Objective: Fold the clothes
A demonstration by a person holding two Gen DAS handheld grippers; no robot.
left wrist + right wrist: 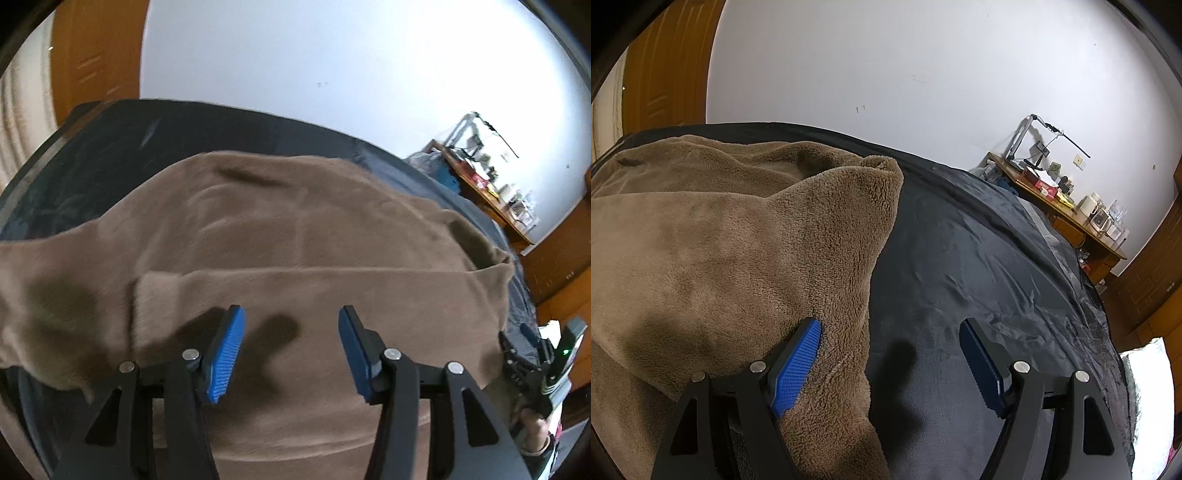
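A brown fleece garment (295, 236) lies spread on a dark bedcover (110, 155), with one layer folded over its near part. My left gripper (291, 325) is open just above the garment's near fold, empty. In the right wrist view the garment (720, 251) fills the left half, its right edge raised in a fold. My right gripper (890, 347) is open over that edge, its left finger (798, 365) against the fleece and its right finger (982, 365) over the bedcover (979, 258). The right gripper also shows at the right edge of the left wrist view (532, 354).
A white wall (886, 66) stands behind the bed. A wooden desk (1067, 218) cluttered with small items and a lamp is at the far right. Wooden doors (92, 55) are at the far left and wooden panels (1145, 280) at the right.
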